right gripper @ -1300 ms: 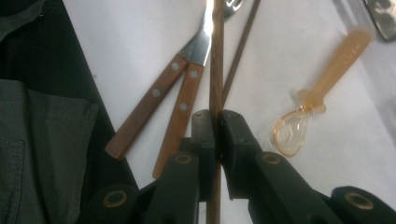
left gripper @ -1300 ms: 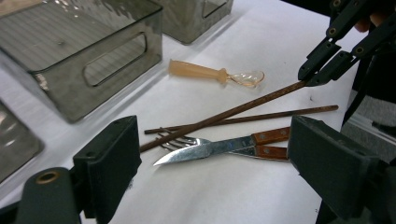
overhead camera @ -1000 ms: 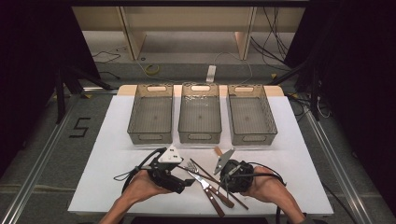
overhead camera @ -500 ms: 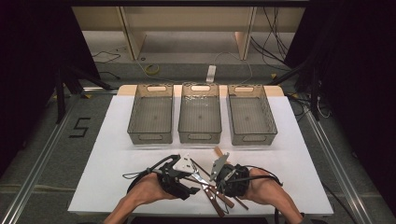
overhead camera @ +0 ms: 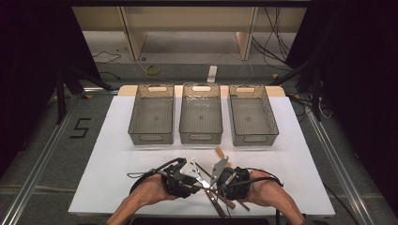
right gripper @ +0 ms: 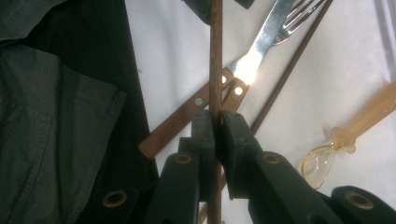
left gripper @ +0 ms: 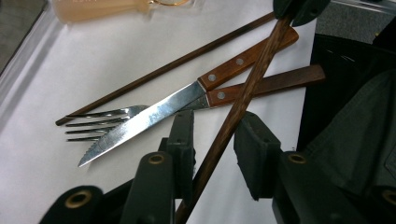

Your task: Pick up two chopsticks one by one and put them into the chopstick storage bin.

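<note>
- Right tongs (right gripper: 215,126) clamp a long dark wooden chopstick (right gripper: 215,60) above the white surface (left gripper: 56,70).
- Left tongs (left gripper: 217,140) have just been closing around that chopstick, pads not yet pressing.
- Beneath lie a wooden-handled steel knife (left gripper: 154,116) and fork (left gripper: 100,121).

Three empty mesh bins stand in a row on the white table (overhead camera: 117,154): the left bin (overhead camera: 152,114), the middle bin (overhead camera: 201,113) and the right bin (overhead camera: 253,115). Nearer the table's front edge, a wooden-handled knife (left gripper: 154,116) lies across a fork (left gripper: 100,122), beside a loose chopstick (left gripper: 154,74) and an amber plastic spoon (right gripper: 345,135).
</note>
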### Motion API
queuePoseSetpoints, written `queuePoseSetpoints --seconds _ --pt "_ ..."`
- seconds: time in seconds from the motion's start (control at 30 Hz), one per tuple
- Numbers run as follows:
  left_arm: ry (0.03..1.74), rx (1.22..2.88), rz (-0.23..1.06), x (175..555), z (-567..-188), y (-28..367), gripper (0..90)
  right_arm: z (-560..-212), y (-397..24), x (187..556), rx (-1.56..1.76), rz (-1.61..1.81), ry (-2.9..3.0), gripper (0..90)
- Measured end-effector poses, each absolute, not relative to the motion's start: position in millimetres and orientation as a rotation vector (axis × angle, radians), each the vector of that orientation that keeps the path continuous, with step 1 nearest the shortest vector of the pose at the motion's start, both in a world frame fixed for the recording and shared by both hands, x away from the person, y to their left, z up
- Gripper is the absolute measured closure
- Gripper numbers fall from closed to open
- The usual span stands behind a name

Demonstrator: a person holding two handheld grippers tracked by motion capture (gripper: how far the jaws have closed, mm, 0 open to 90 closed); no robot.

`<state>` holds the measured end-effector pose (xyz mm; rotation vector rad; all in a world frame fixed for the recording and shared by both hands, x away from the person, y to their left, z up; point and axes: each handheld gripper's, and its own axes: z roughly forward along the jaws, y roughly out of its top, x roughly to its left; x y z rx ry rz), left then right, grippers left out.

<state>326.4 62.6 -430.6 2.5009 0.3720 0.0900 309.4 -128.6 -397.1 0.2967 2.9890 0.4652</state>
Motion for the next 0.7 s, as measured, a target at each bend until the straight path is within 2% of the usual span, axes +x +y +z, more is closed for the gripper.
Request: queuePoseSetpoints --seconds 0.27,0.4,0.47,0.6,0.7 --pt "0.236 2.548 0.082 317 -433 61 79.9 -397 -131 310 0.232 0.476 2.962 83.4" --pt "0.237 2.56 0.061 315 -433 59 84.4 -392 -140 317 0.263 0.556 2.936 81.1" --pt "0.262 2.564 0.064 316 -432 62 84.5 -390 -146 321 0.316 0.618 2.919 70.4" --pt "0.357 2.54 0.095 324 -430 70 84.6 -382 -158 326 0.447 0.776 2.855 54.6" --pt "0.433 2.512 0.122 328 -426 77 84.6 -378 -166 329 0.539 0.858 2.793 46.1"
